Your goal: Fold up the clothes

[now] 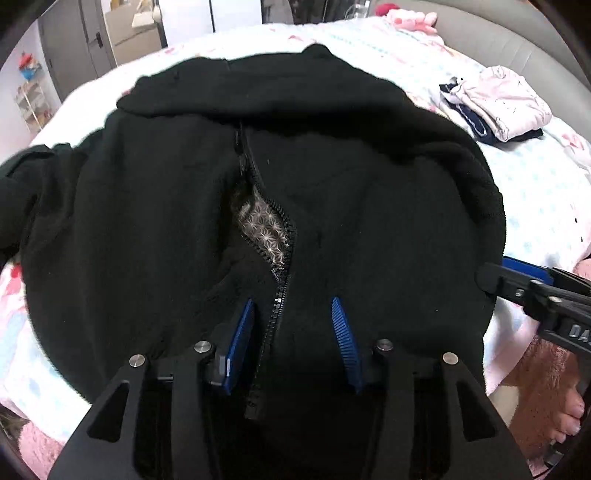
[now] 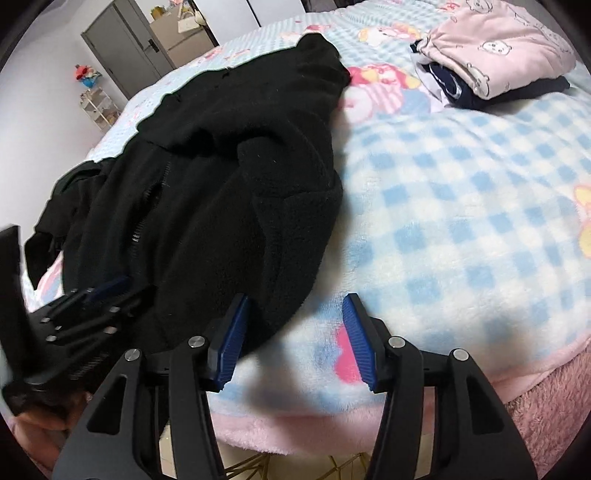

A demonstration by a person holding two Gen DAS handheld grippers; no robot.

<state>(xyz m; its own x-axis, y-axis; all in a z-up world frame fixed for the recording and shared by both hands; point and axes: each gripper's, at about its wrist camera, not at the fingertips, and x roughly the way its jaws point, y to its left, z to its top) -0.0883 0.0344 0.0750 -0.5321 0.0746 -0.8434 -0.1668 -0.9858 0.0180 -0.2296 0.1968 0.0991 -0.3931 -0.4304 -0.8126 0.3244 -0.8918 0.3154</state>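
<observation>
Left gripper [image 1: 291, 306]: right up against the lens, jaws apart, blue pads straddling the zipper at the hem; nothing pinched that can be seen, placed there, by the look of it, to take the front edges together.
Zipper [image 1: 277, 295]: running up between the two pads, half undone, teeth parted higher up and a pale starred lining [image 1: 263, 229] peeping through the gap; likely why the front lies uneven.
Right gripper [image 2: 293, 304]: jaws apart too, left pad just beside the jacket's near corner, right pad over bare blanket; not holding cloth, poised at the edge as though lining up for a pinch.
Black fleece jacket [image 1: 177, 206]: spread front-up on the bed, hem toward the cameras, hood [image 1: 236, 88] at the far end; laid flat like this presumably so the sides can be brought in.
Right side of the jacket: sleeve already doubled in over the body, seen from the right wrist as a thick rolled edge [image 2: 295, 206].
Left sleeve [image 1: 29, 177]: bunched and trailing off the far left side, not yet tucked; judged the untidy bit left to deal with.
Blanket [image 2: 461, 206]: blue-and-white check with pink cartoon figures, soft and fluffy, so likely to drag on the fleece.
Foot [image 1: 565, 417]: bare toes at the bed's edge, lower right of the left view; person standing close at the hem end.
Folded pile [image 2: 495, 55]: pink bear-print piece atop navy ones, well apart at the far right; by the look of it, the done stack kept clear.
Pink soft toy [image 1: 412, 18]: at the far end of the bed.
</observation>
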